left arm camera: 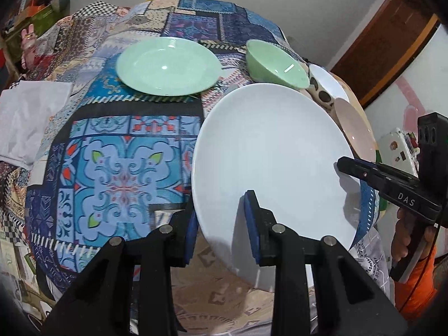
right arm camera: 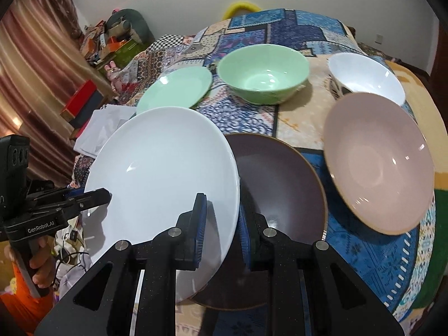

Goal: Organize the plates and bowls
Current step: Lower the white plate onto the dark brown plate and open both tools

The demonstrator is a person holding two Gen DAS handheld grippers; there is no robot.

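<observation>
both grippers have the white plate (right arm camera: 162,173) pinched by its rim on opposite edges – left gripper (left arm camera: 221,224) on one side, right gripper (right arm camera: 221,229) on the other, jaws narrow and clamped on it. my guess is two grips keep a wide, slick plate from tipping. it hangs tilted above the dark plate (right arm camera: 280,179), probably headed for a stack. both grippers point steeply down. green plate (right arm camera: 176,89), green bowl (right arm camera: 263,75) and pink plate (right arm camera: 378,165) sit further back on the cloth (left arm camera: 117,168)
</observation>
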